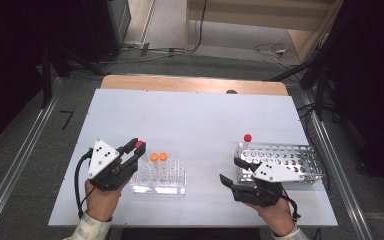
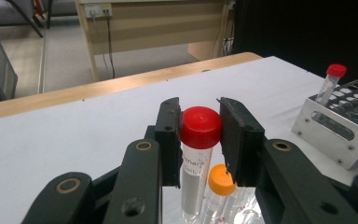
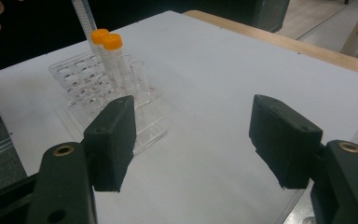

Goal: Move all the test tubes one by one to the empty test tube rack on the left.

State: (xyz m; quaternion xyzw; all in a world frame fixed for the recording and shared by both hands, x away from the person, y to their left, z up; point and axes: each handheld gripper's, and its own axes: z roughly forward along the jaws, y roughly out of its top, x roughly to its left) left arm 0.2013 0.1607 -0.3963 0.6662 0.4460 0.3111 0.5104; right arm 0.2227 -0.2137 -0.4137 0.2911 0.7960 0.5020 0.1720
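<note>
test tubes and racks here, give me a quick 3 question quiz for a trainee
1. True or false: the left tool grips a red-capped tube at its cap.
2. How many orange-capped tubes stand in the clear rack?
A) one B) two C) four
3. Fill in: the right tool is ____ and holds nothing.

Key:
1. True. Its jaws sit on either side of the red cap, above the clear rack.
2. B. Two stand side by side.
3. Open. Its jaws stand wide apart over the bare table, beside the metal rack, where another red-capped tube stands.
</note>
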